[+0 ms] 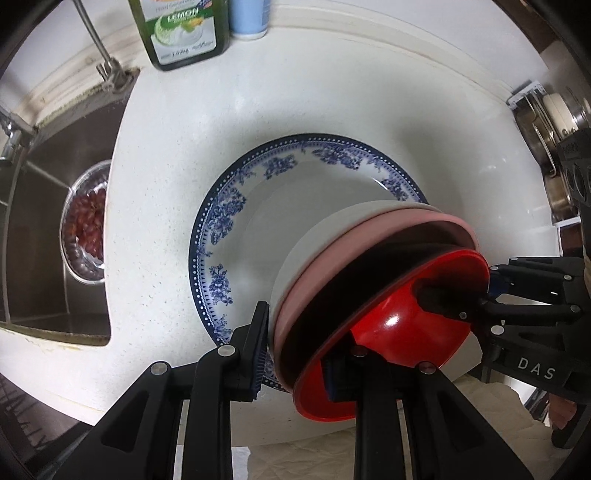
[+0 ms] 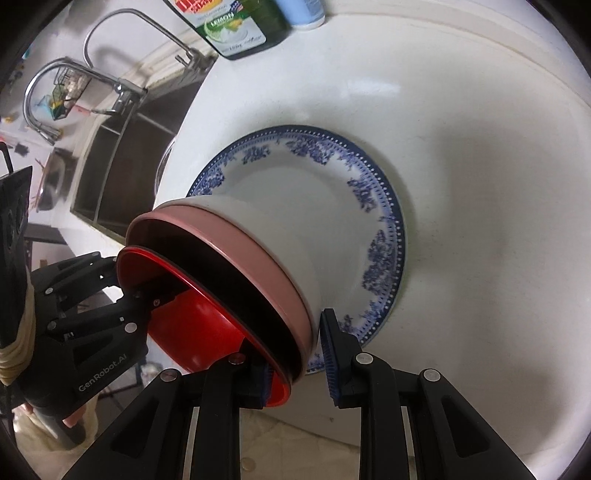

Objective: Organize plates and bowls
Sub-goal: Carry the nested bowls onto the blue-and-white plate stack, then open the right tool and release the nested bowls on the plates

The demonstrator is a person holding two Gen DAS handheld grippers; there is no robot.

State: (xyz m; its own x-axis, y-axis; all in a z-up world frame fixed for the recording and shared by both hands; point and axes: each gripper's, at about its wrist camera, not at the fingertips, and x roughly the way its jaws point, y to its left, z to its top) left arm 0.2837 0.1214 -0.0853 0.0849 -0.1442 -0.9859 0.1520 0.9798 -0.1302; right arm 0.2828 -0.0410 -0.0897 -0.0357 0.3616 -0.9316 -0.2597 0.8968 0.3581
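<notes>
White-and-pink bowl stack (image 1: 332, 258) with a red bowl (image 1: 391, 317) nested on top is carried between both tongs, tilted, just above the blue-patterned plate (image 1: 229, 221) on the white worktop (image 1: 166, 166).

Left tongs (image 1: 295, 354): narrow, clamped over the near-left rim of the stack, one pad outside on the pink wall, the other inside the red bowl. Right tongs (image 2: 299, 358): same narrow pinch on the opposite rim. Both hands share the load; neither is nearer.

Key relation: the stack's foot points down and away from the tongs toward the plate's centre, and its open mouth faces back at the cameras. Whether the foot already touches the plate I can't tell; it reads as close.

My read: next move is level out and lower onto the plate well.

Room: sink (image 1: 55, 221) drop-off lies left, with a dish of red fruit (image 1: 86, 229) in it. Soap bottle (image 1: 184, 33) and a blue container (image 1: 247, 18) stand at the far edge, well apart. A rack of pots (image 1: 554, 147) sits right. Worktop around the plate is open. Risk: nested bowls sliding while tilted.
</notes>
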